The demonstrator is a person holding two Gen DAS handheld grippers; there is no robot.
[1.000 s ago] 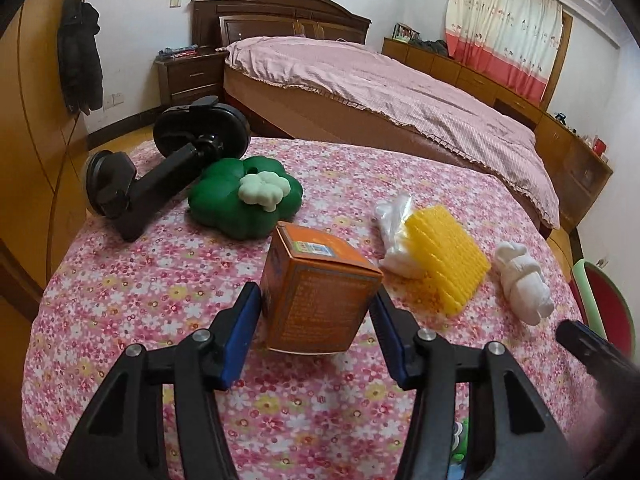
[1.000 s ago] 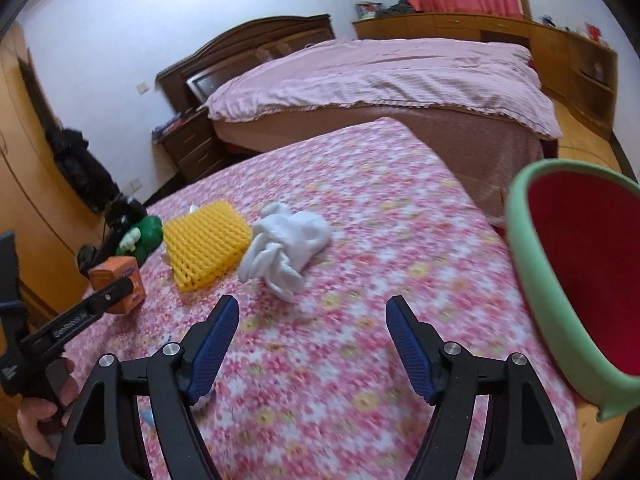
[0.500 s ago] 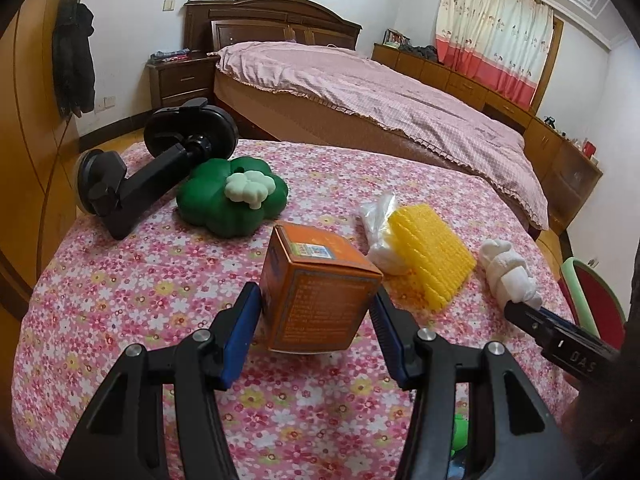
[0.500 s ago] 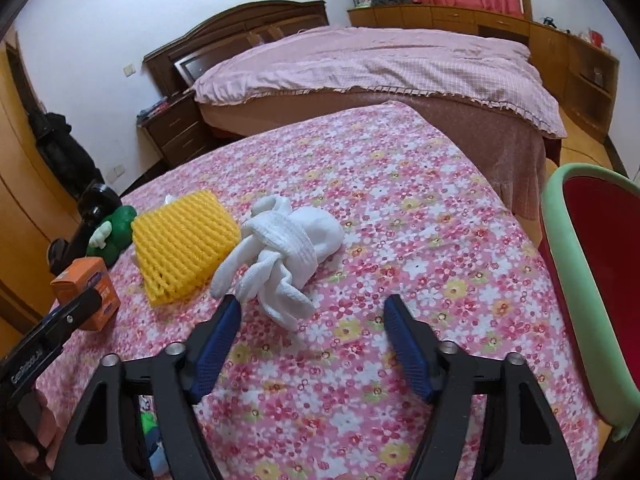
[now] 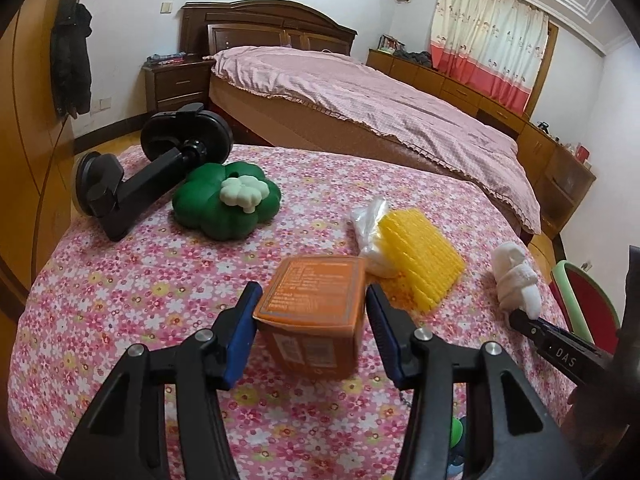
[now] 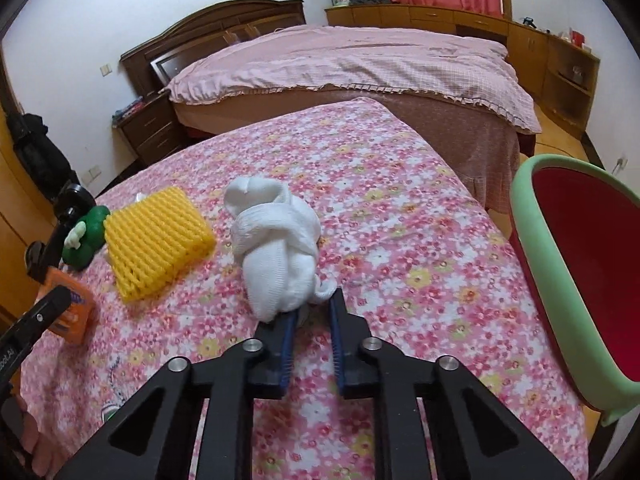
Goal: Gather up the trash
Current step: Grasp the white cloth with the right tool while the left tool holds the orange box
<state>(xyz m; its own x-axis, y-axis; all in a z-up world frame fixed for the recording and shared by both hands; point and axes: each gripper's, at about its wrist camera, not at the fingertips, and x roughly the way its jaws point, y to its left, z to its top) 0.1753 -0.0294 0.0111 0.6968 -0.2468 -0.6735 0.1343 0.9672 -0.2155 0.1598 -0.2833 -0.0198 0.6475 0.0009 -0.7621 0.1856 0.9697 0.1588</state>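
Observation:
My left gripper [image 5: 310,318] holds an orange carton [image 5: 316,312] between its blue pads, tipped back and lifted just above the flowered tablecloth [image 5: 120,312]. The carton also shows in the right wrist view [image 6: 72,312]. My right gripper [image 6: 314,312] is shut on the near end of a white wad of foam netting [image 6: 276,248], which lies on the cloth; the wad also shows in the left wrist view [image 5: 516,280]. A yellow foam net [image 6: 156,240] and a crumpled clear plastic bag [image 5: 370,228] lie between the two grippers.
A green-rimmed red bin [image 6: 580,280] stands off the table's right edge. A green clover toy [image 5: 226,204] and a black suction mount [image 5: 160,168] lie at the far left. A bed [image 5: 360,104] stands beyond the table.
My right gripper has moved up to the white wad and closed on its near end. My left gripper has tilted the orange carton backward, its top face now towards the camera.

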